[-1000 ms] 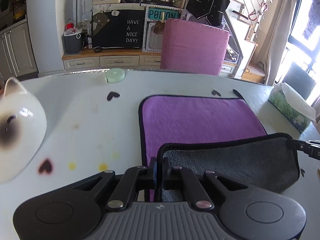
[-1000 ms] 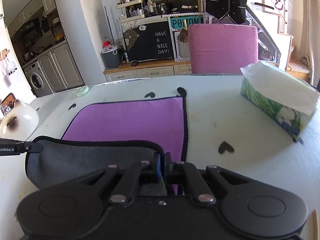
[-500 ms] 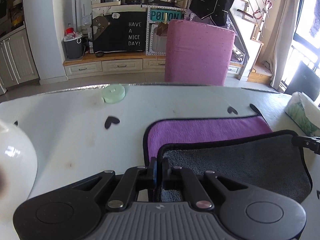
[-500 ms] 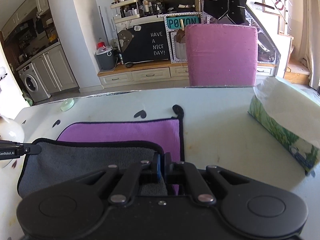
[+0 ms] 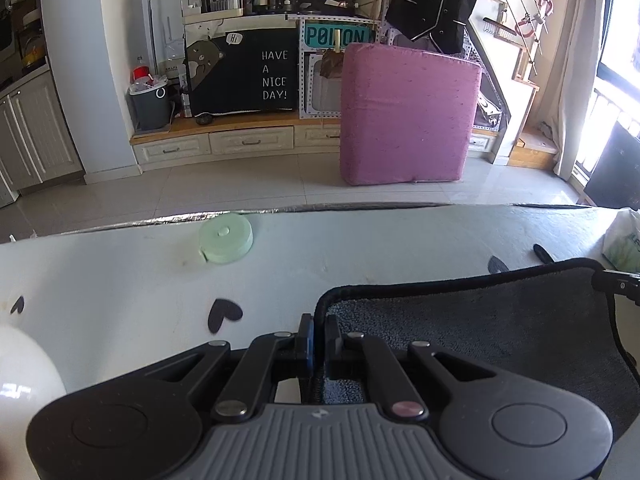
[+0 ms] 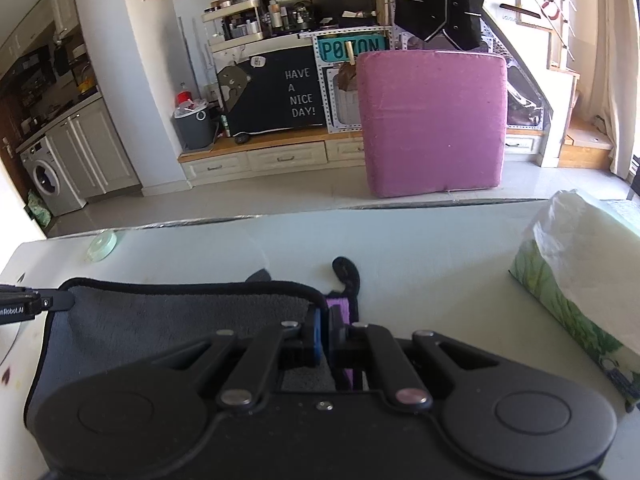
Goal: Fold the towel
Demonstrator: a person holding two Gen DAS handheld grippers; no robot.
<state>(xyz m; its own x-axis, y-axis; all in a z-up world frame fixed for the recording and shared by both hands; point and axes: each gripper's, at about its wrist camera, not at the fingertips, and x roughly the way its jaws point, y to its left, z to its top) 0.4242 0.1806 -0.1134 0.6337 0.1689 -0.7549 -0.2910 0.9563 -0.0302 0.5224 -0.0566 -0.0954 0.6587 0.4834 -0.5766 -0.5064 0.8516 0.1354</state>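
Nearest in the left wrist view, the black two-finger left gripper (image 5: 319, 336) is seen clenched on the black-piped corner of the towel with a grey terry side and a purple side (image 5: 480, 328). In the right wrist view, the black two-finger right gripper (image 6: 325, 330) is likewise clamped on the opposite corner of the towel (image 6: 168, 320). The grey side is turned upward between the two grippers, and only a sliver of purple is visible beside the right jaws. The towel is held over the white tabletop dotted with dark heart marks (image 5: 120, 280). A green-patterned tissue pack (image 6: 580, 284) lies to the right of the towel, apart from it. A pale green round disc (image 5: 226, 240) rests near the table's far edge. Beyond the table, a pink upholstered cushion (image 6: 432, 120) stands upright on the tiled floor.
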